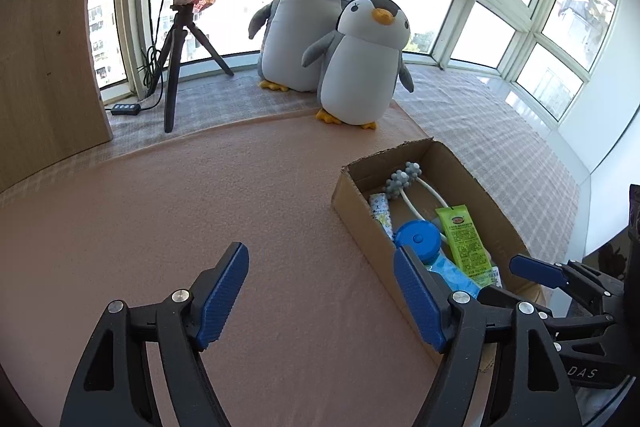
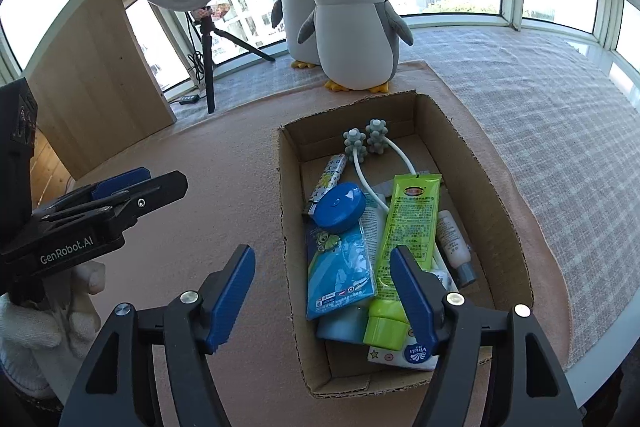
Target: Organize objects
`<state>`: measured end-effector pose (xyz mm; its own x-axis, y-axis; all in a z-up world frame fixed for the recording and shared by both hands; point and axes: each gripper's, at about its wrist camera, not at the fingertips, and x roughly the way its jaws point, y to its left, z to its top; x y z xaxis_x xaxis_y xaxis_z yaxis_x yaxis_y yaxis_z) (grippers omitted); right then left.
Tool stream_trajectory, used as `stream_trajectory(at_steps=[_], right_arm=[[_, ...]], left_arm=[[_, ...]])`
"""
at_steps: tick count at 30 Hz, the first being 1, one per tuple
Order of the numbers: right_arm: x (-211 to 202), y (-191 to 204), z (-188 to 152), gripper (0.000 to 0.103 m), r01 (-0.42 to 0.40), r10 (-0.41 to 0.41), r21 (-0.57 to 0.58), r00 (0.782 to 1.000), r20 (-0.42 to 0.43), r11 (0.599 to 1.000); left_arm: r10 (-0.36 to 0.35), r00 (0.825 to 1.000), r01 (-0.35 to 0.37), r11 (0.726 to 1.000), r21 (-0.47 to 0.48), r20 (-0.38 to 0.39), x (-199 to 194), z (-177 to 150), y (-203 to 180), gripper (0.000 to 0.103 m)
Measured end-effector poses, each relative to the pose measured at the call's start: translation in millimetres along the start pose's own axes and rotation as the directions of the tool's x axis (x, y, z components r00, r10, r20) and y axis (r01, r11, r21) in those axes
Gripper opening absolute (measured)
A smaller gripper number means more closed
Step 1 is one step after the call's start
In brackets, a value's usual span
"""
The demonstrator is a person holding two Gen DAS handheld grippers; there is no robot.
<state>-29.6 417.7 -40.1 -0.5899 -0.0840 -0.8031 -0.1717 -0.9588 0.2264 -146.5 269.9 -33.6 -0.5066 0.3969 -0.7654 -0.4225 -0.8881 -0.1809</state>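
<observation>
Now both my grippers gape wide and empty: left gripper (image 1: 320,291) over the pink mat (image 1: 200,227); right gripper (image 2: 322,291) above the cardboard box (image 2: 480,195), where the green tube (image 2: 404,231) lies among toiletries.

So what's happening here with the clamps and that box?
A person holds a two-finger gripper in each hand, tidying small things into a cardboard box. The left gripper and right gripper are both open and empty. The green tube, blue round case and massager already lie inside the box.
</observation>
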Motion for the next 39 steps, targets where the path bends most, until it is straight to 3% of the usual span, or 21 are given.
stream_trajectory(at_steps=[8,22,29,39], right_arm=[[5,52,-7,0.069,-0.047,0.047,-0.031,0.999,-0.008,0.998],[7,147,-22,0.069,-0.123,0.122,-0.130,0.992,-0.014,0.984],[8,181,-32,0.069,-0.126,0.127,-0.185,0.992,-0.007,0.975],[13,206,-47,0.069,-0.142,0.141,-0.219,0.990,-0.020,0.965]], left_arm=[[0.077,0.997,-0.075,0.995,-0.072,0.017,-46,-32,55,0.089],[0.208,0.978,-0.198,0.963,-0.185,0.035,-126,-91,147,0.092],[0.261,0.965,-0.250,0.940,-0.233,0.017,-148,-119,178,0.095],[0.284,0.959,-0.273,0.920,-0.281,-0.001,-165,-142,202,0.095]])
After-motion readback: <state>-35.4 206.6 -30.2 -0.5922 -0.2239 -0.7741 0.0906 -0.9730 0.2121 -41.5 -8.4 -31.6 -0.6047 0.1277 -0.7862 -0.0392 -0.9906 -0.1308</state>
